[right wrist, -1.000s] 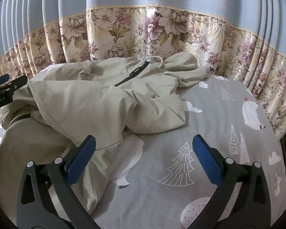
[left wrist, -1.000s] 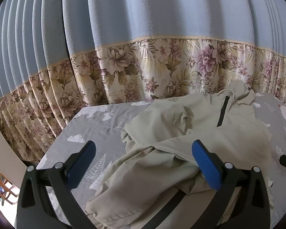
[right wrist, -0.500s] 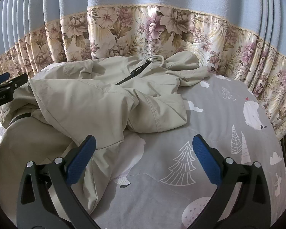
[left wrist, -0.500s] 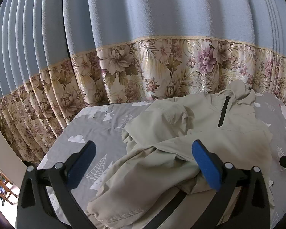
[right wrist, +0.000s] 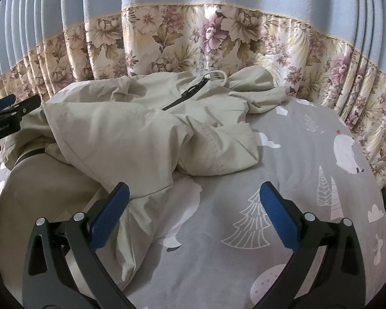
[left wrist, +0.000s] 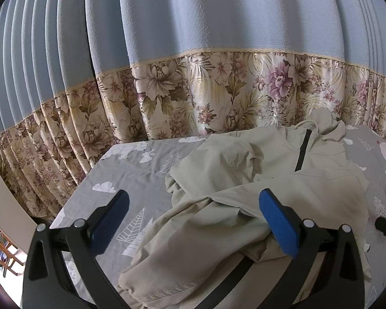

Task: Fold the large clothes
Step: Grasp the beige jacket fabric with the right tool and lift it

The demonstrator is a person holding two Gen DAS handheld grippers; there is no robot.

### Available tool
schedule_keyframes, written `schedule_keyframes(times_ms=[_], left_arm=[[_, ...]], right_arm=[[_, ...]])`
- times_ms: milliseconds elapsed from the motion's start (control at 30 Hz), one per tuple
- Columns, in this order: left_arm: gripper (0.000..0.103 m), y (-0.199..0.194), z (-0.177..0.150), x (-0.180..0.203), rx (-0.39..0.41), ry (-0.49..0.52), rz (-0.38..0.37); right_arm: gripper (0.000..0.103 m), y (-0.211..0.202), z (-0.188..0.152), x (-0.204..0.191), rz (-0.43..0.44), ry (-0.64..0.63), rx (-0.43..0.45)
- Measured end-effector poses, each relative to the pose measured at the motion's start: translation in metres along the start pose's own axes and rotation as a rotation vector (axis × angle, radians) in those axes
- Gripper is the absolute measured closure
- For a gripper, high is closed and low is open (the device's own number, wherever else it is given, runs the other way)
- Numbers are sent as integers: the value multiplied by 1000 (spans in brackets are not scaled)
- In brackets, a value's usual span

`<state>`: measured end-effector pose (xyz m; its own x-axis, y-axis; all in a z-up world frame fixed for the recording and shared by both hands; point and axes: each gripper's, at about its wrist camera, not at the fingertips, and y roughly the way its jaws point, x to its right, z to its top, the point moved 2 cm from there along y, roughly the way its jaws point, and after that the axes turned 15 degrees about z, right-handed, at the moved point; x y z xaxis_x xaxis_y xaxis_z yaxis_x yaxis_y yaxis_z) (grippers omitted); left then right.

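Here, both the left claw (left wrist: 193, 219) and the right claw (right wrist: 194, 212) are hanging released, grasping nothing, above the crumpled beige hooded zip jacket (right wrist: 146, 139) lying on the grey printed bedsheet (right wrist: 308, 180). Its bunched, overlapping sleeves are risking a multi-layer pinch, dragging everything askew.

A home bedroom: printed bedsheet (right wrist: 308, 180), floral curtains (left wrist: 193, 51).
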<state>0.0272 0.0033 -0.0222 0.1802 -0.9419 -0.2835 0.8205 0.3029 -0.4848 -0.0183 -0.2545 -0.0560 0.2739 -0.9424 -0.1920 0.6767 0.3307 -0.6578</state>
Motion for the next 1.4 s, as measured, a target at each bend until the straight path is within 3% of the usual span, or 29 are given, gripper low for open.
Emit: schedule_keyframes(times_ms=[267, 533, 600, 733, 767, 867, 1000, 1167, 1300, 1367, 1400], left_arm=[[2, 4, -1, -5, 3, 12, 23], [2, 10, 0, -20, -26, -21, 36], [2, 11, -1, -19, -29, -20, 35], [2, 17, -2, -19, -40, -18, 42], [2, 18, -2, -19, -40, -17, 46], [2, 22, -2, -23, -40, -24, 56], [2, 28, -3, -28, -45, -32, 74], [2, 29, -2, -37, -41, -46, 76], [2, 31, -4, -36, -49, -34, 72], [2, 36, -8, -26, -69, 3, 58], [2, 37, -10, -21, -74, 20, 46]], right_arm=[[3, 26, -8, -8, 85, 53, -98], [3, 58, -15, -32, 50, 25, -212], [10, 65, -14, -33, 14, 9, -222], [59, 71, -6, -16, 81, 104, -227], [80, 70, -4, -13, 88, 114, -230], [98, 54, 3, -5, 60, 126, -176], [101, 21, 9, 23, 14, 154, -91], [101, -21, 26, 92, -167, 180, -13], [101, -35, 39, 155, -390, 173, 21], [95, -30, 41, 192, -421, 211, -1], [87, -26, 40, 202, -423, 225, -22]])
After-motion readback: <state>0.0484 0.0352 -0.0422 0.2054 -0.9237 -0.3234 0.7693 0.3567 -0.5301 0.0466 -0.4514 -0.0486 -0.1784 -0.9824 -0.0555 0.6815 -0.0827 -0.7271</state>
